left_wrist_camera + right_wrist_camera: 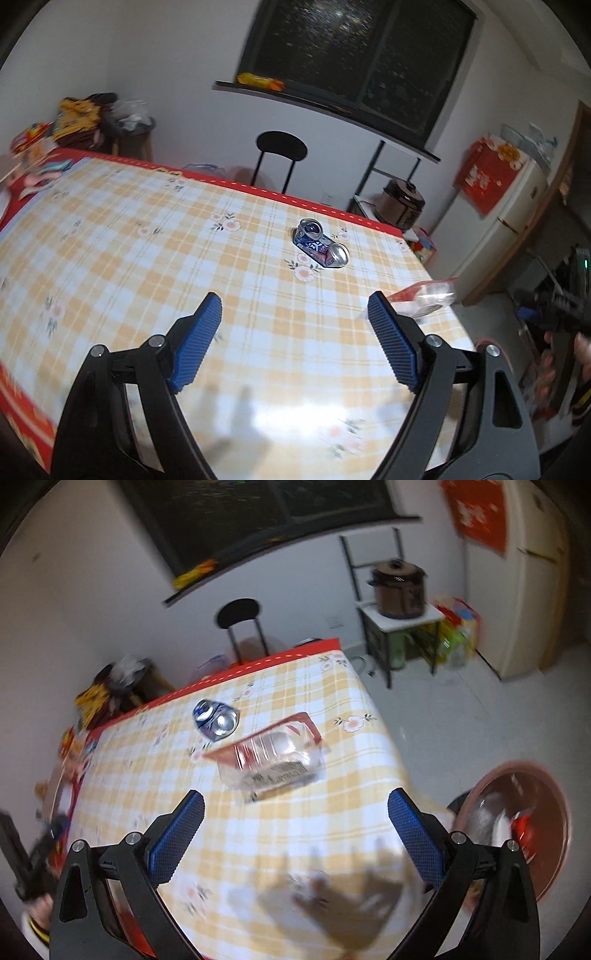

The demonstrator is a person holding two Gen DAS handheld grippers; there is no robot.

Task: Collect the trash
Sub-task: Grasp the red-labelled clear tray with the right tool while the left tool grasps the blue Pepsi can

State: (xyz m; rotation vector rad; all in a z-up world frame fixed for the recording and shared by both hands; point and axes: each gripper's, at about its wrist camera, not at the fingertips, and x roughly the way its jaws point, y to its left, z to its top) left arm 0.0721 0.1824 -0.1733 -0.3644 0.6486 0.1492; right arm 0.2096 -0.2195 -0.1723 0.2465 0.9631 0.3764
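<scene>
The left gripper [294, 308] hung over the bench [147, 258] with its jaws spread wide and nothing between them, its line running toward the crushed soda can [320, 246] that lay on its side just right of centre in the left wrist view; the wide spread probably suited a dented can that offers no clean flat sides. The right gripper [296, 806] was likewise open and empty, and the clear plastic clamshell package [275, 755] with its red rim lay on the checked cloth just above the gap between its blue pads [177, 834], at the middle of the right wrist view; the can [216, 718] sat beside it toward the upper left. At the lower right of that view, off the bench edge, stood a brown round bin [546, 794] already holding some wrappers; it likely stood there so each piece could be dropped straight in; both pieces lay untouched on the bench.
</scene>
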